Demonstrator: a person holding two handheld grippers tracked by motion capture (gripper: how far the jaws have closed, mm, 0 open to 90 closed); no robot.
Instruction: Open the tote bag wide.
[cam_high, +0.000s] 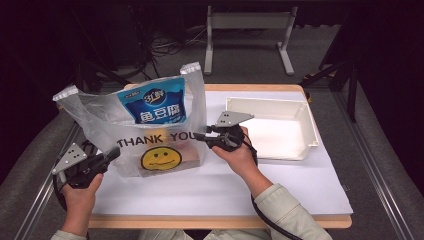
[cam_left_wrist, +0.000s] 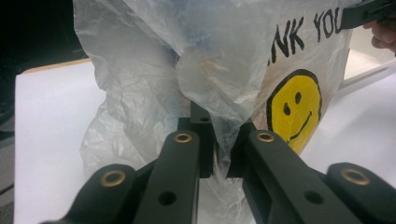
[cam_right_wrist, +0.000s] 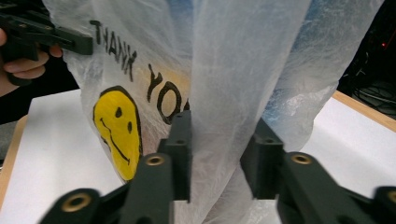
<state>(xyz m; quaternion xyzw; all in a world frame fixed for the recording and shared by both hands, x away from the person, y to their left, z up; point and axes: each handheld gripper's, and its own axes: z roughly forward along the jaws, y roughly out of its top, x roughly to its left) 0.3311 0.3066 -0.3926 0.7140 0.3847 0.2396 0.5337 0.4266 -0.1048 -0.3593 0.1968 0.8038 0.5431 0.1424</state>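
Observation:
A clear plastic bag (cam_high: 150, 132) printed "THANK YOU" with a yellow smiley (cam_high: 160, 158) stands upright on the white mat (cam_high: 215, 185). A blue snack packet (cam_high: 155, 106) sticks up inside it. My left gripper (cam_high: 114, 154) is at the bag's lower left corner. In the left gripper view its jaws (cam_left_wrist: 222, 144) pinch a gathered fold of the bag (cam_left_wrist: 224, 60). My right gripper (cam_high: 200, 137) reaches the bag's right side. In the right gripper view its jaws (cam_right_wrist: 219, 140) stand apart with a hanging fold of the bag (cam_right_wrist: 233, 56) between them, not squeezed.
An empty white tray (cam_high: 306, 120) sits on the mat to the right of the bag, just beyond my right hand. The wooden table edge (cam_high: 220, 221) runs along the front. A metal stand (cam_high: 247, 22) and cables lie on the floor behind the table.

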